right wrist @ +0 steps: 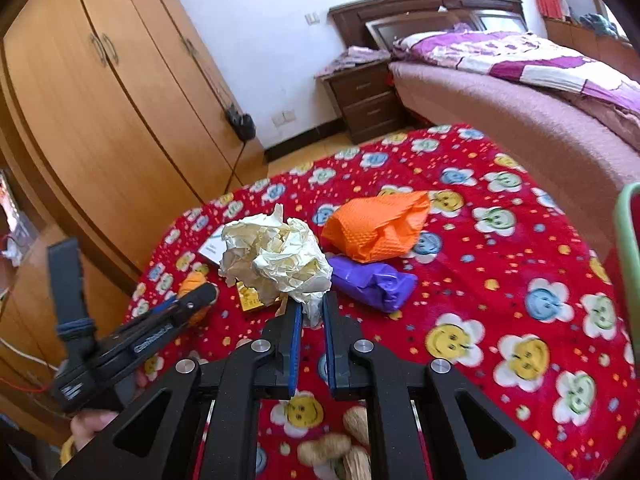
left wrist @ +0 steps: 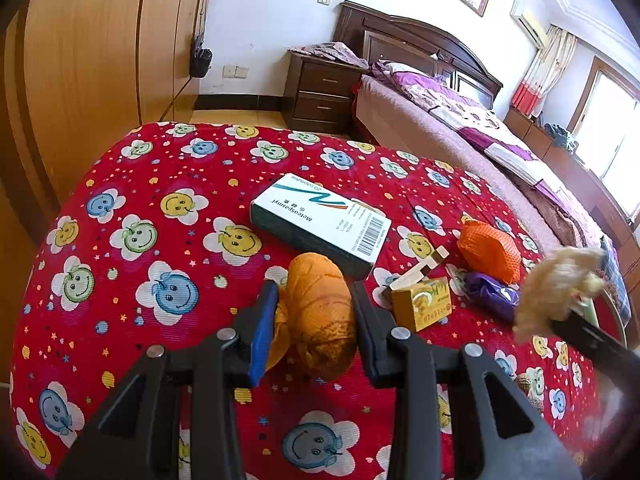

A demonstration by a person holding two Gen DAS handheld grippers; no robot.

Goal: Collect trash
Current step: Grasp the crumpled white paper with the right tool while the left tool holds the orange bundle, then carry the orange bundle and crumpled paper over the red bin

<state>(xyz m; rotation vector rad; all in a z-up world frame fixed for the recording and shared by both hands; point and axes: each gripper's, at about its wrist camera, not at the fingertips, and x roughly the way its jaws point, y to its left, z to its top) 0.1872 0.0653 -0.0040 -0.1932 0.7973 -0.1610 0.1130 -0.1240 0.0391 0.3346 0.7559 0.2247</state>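
We pinch the crumpled paper wad (right wrist: 276, 258) by its lower tail in our right gripper (right wrist: 311, 312), lifted clear of the red quilt (right wrist: 500, 240) (presumably for binning), while our left gripper (left wrist: 314, 320) clamps the orange mesh bundle (left wrist: 320, 312) resting on it.

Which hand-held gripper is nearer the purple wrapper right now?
Right. The right hand-held gripper, shut on the crumpled paper, sits just beside the purple wrapper. The left hand-held gripper grips the orange ball, beyond the yellow box.
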